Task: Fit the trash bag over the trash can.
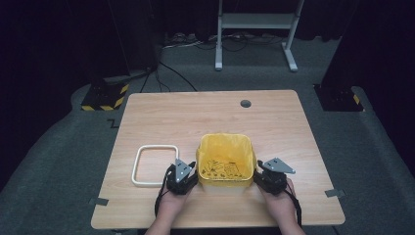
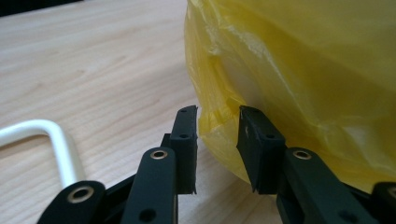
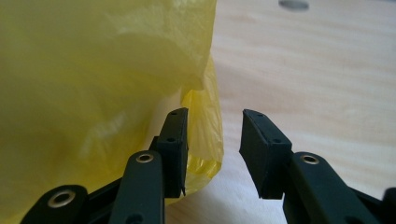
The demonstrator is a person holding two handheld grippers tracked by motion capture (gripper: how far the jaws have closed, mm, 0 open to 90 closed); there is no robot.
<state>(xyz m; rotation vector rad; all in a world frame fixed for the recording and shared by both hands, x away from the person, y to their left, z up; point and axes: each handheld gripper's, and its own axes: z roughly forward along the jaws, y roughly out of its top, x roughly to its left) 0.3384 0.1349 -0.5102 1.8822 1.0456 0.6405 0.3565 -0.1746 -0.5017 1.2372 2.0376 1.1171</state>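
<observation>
Nearest to us, our two forearms come in over the front edge of the worktop (image 1: 147, 205), each hand carrying a tool. Our left tool (image 1: 184, 182) sits at the front left corner of the small bin (image 1: 225, 185), which is lined with a yellow bag (image 1: 226, 147); our right tool (image 1: 266, 180) sits at the bin's front right corner. In the left gripper view the left tool (image 2: 218, 135) has its jaws parted, with a loose fold of the yellow bag (image 2: 299, 84) lying in the gap between them; the film looks close to both pads, but we see no pinch on it, so we call this tool released. In the right gripper view the right tool (image 3: 215, 140) is likewise released: its jaws stand apart, the left one just beside the hanging edge of the bag (image 3: 93, 84), the right one over bare wood, and nothing is clamped between them. The bin itself stands upright in the front middle of the worktop, between our two hands, with the bag folded over its rim and some dark printing showing on the film inside. Just left of the bin, lying flat on the wood, is a white rounded rectangular frame (image 1: 155, 148), near our left tool. Farther back there is a round cable hole (image 1: 245, 104) in the worktop, and beyond it a grey carpeted floor (image 1: 63, 142) with the white legs of another stand (image 1: 254, 22).
</observation>
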